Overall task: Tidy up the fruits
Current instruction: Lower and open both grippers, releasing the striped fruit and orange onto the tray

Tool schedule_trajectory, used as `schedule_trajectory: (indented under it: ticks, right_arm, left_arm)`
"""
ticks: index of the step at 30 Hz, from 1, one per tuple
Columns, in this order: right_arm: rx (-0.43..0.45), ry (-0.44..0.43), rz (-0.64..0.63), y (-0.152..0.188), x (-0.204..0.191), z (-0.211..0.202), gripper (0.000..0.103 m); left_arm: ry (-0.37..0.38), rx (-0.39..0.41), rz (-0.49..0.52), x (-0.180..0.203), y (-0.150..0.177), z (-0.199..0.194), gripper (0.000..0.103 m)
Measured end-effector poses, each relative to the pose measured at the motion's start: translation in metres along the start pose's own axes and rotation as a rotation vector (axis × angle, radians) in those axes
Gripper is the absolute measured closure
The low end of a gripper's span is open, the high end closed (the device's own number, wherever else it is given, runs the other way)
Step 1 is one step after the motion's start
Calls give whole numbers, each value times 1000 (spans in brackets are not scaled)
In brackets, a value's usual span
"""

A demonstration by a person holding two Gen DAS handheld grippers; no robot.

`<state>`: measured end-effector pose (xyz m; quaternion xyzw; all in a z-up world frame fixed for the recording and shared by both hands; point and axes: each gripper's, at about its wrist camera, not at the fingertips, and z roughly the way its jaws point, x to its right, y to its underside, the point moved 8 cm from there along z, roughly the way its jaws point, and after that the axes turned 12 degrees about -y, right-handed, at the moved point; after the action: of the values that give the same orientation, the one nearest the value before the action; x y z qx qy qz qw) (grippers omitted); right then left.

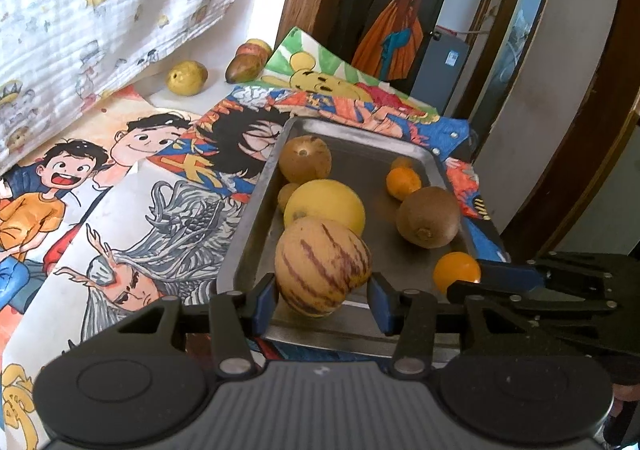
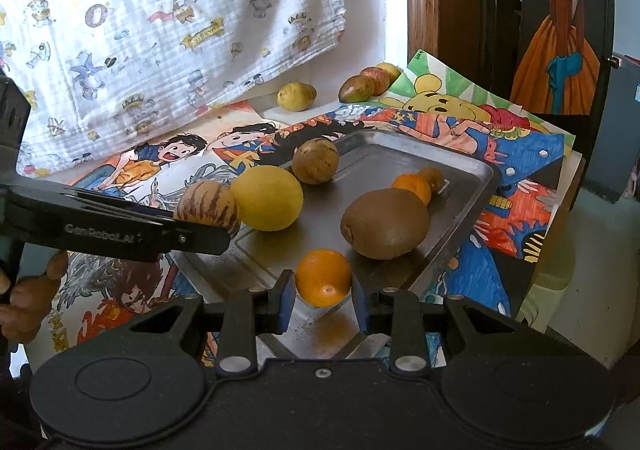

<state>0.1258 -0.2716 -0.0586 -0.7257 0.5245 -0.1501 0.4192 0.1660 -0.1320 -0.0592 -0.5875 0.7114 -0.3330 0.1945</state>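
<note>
Left gripper (image 1: 322, 292) jaws pinching striped tan melon-like fruit (image 1: 322, 266), right gripper (image 2: 323, 300) jaws pinching small smooth orange fruit (image 2: 323, 277); both round, probably slippery, so grip at widest girth.

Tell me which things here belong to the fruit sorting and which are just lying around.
Part of the job:
striped melon between the left gripper fingers
small orange between the right gripper fingers
metal tray
yellow fruit
kiwi
guava outside the tray

Just lying about:
cartoon drawings
printed cloth
</note>
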Motion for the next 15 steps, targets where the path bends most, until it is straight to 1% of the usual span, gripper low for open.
schedule_trajectory:
  ticks: [15]
  right_arm:
    - [-19, 22, 3, 4, 3, 8, 71]
  left_arm:
    - [-23, -27, -7, -6, 1, 10, 50]
